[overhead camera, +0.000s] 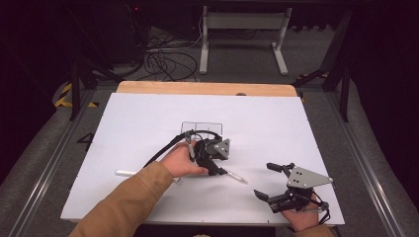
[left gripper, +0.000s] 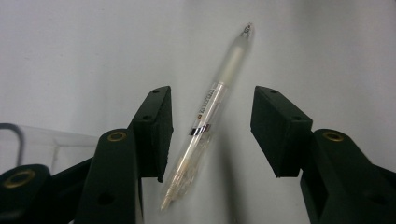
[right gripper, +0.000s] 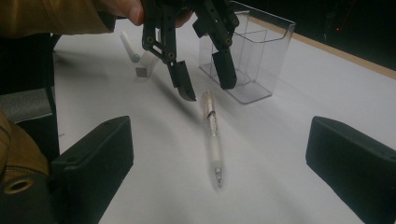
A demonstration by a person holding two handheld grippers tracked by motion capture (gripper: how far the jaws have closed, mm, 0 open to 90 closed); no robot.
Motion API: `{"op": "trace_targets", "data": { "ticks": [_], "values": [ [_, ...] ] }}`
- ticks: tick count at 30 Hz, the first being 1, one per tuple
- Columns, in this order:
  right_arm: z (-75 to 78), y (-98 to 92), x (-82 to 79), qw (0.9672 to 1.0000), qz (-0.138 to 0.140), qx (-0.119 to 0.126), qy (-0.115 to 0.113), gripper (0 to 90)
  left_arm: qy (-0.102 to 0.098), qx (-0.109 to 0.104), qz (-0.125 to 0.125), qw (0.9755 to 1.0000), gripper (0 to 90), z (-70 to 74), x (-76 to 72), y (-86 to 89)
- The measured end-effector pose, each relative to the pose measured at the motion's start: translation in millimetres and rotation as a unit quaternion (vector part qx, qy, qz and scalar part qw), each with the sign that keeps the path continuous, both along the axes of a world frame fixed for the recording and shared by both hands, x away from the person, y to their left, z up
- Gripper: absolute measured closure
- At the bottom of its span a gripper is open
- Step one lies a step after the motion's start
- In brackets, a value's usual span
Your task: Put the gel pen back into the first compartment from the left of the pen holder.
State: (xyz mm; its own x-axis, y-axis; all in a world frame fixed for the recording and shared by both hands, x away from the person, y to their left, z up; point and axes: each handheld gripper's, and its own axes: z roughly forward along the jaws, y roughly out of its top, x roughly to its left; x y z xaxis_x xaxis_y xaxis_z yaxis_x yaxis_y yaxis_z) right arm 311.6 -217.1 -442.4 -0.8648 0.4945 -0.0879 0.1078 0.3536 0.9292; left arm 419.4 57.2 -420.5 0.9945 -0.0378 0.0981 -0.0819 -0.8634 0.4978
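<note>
The left hand-held gripper [left gripper: 211, 133] hangs half open astride a clear pen [left gripper: 205, 121] lying on the white worktop [overhead camera: 148, 118], pads not touching it; the right hand-held gripper [overhead camera: 264, 181] rests wide open, holding nothing.

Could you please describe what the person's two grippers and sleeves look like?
Both the left gripper and right gripper are black, with flat rectangular fingers, brass-coloured pivots and grey three-cornered top plates. A black cable trails from the left one. The sleeve is tan.
</note>
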Motion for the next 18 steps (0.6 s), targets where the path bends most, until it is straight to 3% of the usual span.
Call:
{"op": "trace_targets", "data": {
  "ticks": [9, 18],
  "values": [
    [-0.2, 0.0, 0.1, 1.0, 0.001, -0.001, 0.0, 7.9, 0.009, 0.023, -0.007, 0.9997, 53.4, -12.5, -0.1, -9.9],
    [-0.5, 0.3, 0.1, 1.0, 0.003, 0.0, 0.001, 7.9, -0.003, 0.04, -0.015, 0.9991, 60.6, -20.4, 0.0, -16.7]
  ]
}}
